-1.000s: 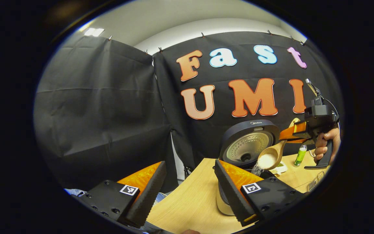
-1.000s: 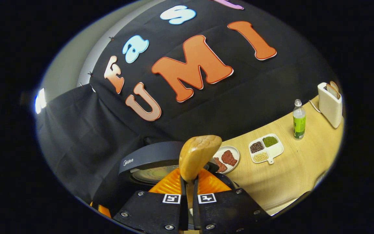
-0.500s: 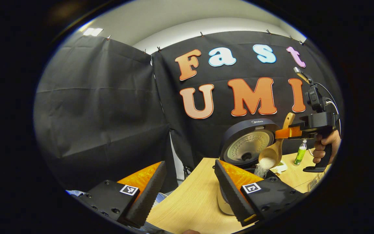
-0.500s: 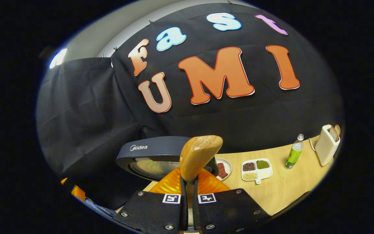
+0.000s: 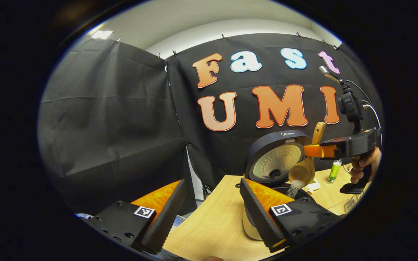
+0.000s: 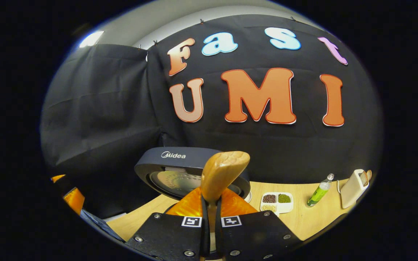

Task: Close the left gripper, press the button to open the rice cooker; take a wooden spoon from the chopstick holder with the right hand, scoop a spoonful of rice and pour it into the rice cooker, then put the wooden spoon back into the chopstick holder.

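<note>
Rice cooker stands open on the counter, lid raised toward the booth wall, pot mouth just below the tipped spoon. Right gripper has its jaws clamped on the handle of the wooden spoon, bowl angled down over the pot. Left gripper hangs near the cooker's front, jaws wide apart and holding nothing. Rice streams from the bowl into the pot. To pour well, I judge the bowl should stay centred over the opening and tilt slowly until empty, so no grains hit the rim.
</note>
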Action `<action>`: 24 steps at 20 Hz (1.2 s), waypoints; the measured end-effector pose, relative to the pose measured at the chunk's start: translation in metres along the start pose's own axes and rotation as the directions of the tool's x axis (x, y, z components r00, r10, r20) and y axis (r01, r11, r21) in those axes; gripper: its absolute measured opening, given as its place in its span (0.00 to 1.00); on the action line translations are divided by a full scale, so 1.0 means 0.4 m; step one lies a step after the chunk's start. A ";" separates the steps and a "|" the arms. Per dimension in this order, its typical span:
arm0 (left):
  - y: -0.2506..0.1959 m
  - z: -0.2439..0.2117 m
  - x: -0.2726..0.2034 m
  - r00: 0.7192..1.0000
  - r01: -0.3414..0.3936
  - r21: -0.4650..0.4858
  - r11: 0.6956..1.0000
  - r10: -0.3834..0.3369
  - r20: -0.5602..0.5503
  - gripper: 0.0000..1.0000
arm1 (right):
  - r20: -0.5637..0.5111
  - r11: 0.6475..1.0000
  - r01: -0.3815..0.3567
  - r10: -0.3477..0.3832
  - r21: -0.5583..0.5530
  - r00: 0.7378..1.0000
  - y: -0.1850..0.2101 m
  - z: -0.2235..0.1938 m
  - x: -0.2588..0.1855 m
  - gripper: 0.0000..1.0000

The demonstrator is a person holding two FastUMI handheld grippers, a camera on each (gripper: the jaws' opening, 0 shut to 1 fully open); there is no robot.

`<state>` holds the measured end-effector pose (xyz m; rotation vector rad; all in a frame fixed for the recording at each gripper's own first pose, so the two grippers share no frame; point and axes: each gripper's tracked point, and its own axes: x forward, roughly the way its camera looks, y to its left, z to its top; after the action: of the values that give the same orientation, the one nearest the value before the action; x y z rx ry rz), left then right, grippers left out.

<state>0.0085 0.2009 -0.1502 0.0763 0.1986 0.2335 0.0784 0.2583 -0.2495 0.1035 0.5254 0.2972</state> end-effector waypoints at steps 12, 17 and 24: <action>0.005 -0.003 0.013 1.000 0.001 0.016 1.000 -0.002 0.007 1.00 | 0.047 0.965 -0.052 0.066 -0.257 0.997 0.068 0.014 -0.015 0.05; -0.004 0.001 0.009 1.000 -0.002 0.022 1.000 0.002 0.009 1.00 | 0.051 0.958 -0.076 0.094 -0.275 0.994 0.088 0.013 -0.043 0.05; -0.036 0.015 -0.014 1.000 -0.006 0.032 0.999 0.005 0.017 0.95 | 0.059 0.995 -0.046 0.052 -0.086 0.997 -0.036 0.038 -0.127 0.05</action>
<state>0.0074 0.1851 -0.1449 0.1101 0.1852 0.2349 0.0481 0.2288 -0.2146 0.0433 0.4489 0.3627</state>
